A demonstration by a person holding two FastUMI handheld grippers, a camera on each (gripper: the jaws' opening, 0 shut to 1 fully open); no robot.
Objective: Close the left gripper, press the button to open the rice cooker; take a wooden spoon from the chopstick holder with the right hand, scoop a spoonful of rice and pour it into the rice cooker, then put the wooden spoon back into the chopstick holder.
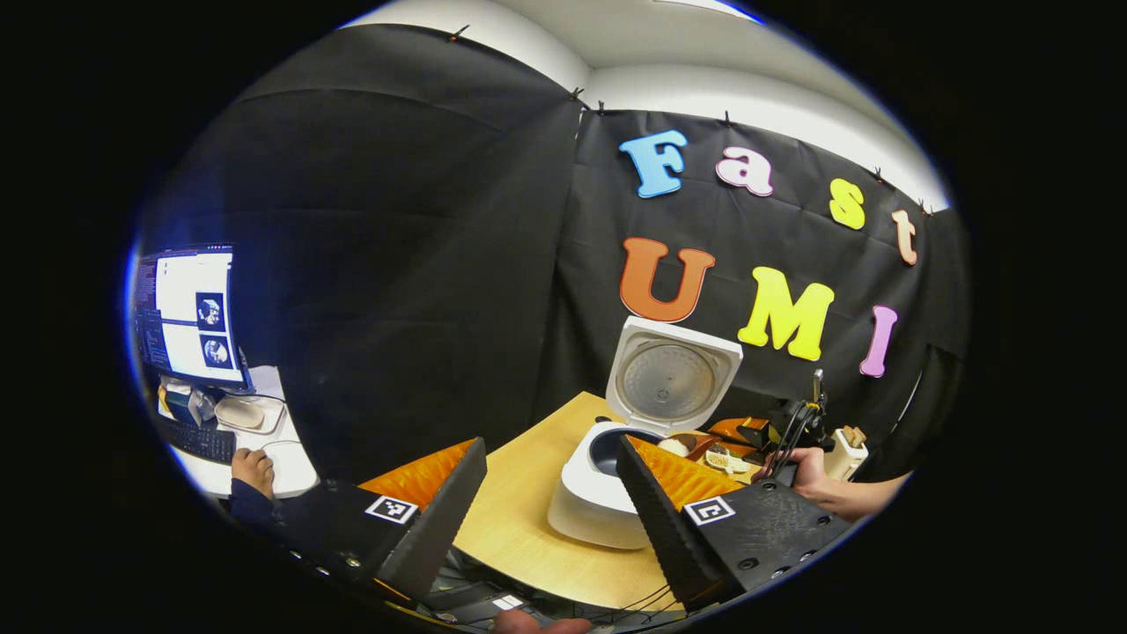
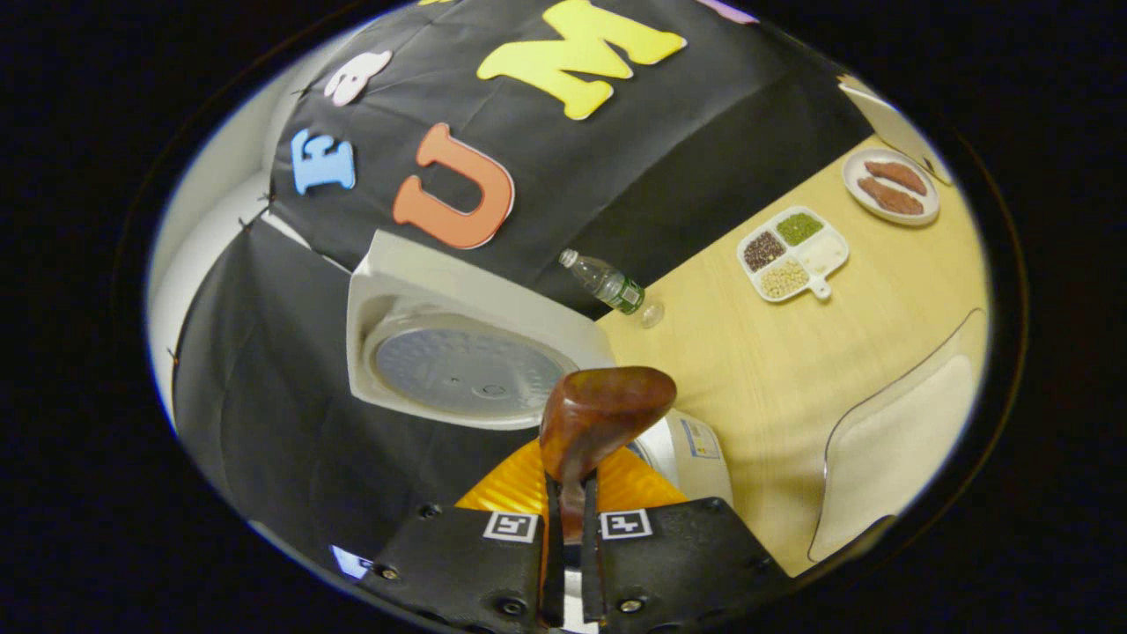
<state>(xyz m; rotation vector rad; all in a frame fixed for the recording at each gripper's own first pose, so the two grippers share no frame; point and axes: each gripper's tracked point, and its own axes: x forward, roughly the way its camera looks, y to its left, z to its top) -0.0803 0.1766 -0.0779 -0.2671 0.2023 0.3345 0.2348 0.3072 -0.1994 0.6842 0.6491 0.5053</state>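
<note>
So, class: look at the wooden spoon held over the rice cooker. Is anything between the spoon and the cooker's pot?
Nothing visible is. The lid stands fully raised, and in the left gripper view the pot lies open. The right hand-held gripper holds the wooden spoon just in front of the lid, with no object between spoon and cooker.

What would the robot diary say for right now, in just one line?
rice cooker: lid open | right gripper: shut on wooden spoon, above cooker | left gripper: open

light wooden table (image 2: 792, 370) — rice cooker (image 1: 590, 493), water bottle (image 2: 607, 283), divided grain tray (image 2: 792, 254), plate (image 2: 889, 185).
</note>
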